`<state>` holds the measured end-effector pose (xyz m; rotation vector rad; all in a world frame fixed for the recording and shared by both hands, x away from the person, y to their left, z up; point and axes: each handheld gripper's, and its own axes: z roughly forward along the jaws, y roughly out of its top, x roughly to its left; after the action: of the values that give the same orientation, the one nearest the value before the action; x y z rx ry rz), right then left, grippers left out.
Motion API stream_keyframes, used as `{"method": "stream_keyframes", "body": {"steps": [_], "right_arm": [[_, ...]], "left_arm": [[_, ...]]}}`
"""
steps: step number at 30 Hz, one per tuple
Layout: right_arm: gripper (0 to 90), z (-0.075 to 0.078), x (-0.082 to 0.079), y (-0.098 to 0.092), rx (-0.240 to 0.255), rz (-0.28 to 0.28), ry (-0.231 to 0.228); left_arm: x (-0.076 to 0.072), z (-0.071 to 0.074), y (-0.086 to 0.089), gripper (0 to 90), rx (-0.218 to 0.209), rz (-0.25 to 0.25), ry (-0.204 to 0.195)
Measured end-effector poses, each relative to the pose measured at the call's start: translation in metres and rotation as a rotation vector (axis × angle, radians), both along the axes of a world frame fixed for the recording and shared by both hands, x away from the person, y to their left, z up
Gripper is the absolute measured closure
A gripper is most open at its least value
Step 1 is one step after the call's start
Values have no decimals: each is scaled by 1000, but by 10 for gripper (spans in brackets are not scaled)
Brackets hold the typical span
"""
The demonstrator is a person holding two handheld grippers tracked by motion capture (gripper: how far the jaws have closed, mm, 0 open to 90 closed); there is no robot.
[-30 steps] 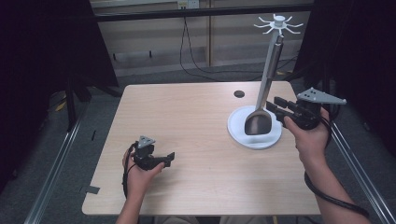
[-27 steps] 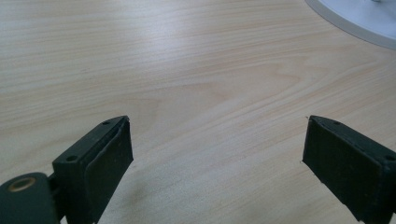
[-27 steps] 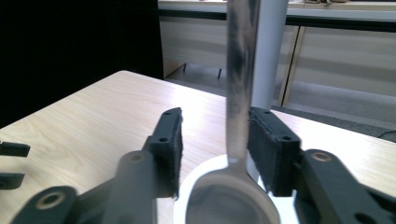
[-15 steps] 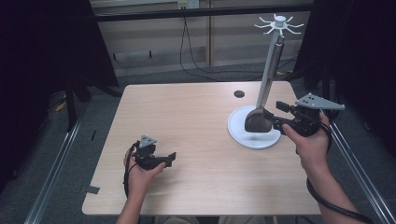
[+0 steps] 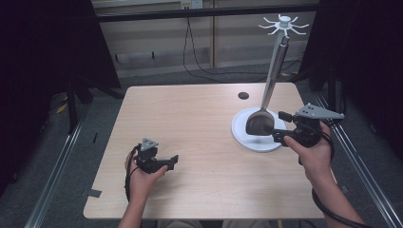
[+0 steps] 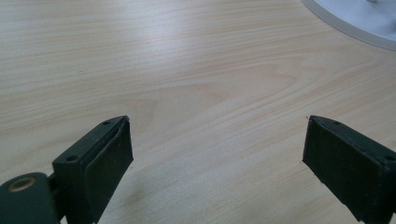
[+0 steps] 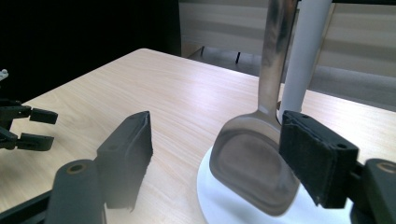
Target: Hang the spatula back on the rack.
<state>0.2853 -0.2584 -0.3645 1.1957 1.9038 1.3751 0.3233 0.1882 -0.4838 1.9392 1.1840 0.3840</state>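
At about eight o'clock on the wooden table (image 5: 199, 137), the left gripper (image 5: 172, 162) rests low over bare wood in the person's left hand (image 5: 142, 178), its jaws spread wide with nothing between them; the left gripper view shows only tabletop between the two black pads (image 6: 109, 156), with the rim of the white base (image 6: 355, 21) off at two o'clock. Moving right, the metal spatula (image 5: 268, 102) hangs from the white hook crown (image 5: 283, 23) of the rack, whose pole (image 7: 301, 56) rises from the round white base (image 5: 247, 140) at about three o'clock on the table; the blade dangles just above that base. The right gripper (image 5: 279, 127), held in the person's right hand (image 5: 311, 154), sits at the blade from the four o'clock side. Its jaws have just been opening, and in the right gripper view the blade (image 7: 250, 158) lies between them, close to or touching the right pad (image 7: 315, 158) while the left pad (image 7: 128, 154) stands clear, so the spatula is released rather than gripped. Judging from this, the hanging looks done: the utensil seems to carry its own weight on the hook. What remains is probably to draw the right gripper back without knocking the blade and setting it swinging.
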Motion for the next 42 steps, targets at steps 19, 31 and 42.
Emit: {"method": "stream_keyframes", "body": {"steps": [19,31,42], "right_arm": [[119,-24,-10,-1,-17,18,33],[97,-43,-14,-4,-30,31,76],[88,-62,-22,-5,-46,49,98]], "left_arm": [[0,-1,-1,81,0,-2,6],[0,-2,-1,46,-16,-16,8],[0,-2,-2,42,-12,-23,9]]}}
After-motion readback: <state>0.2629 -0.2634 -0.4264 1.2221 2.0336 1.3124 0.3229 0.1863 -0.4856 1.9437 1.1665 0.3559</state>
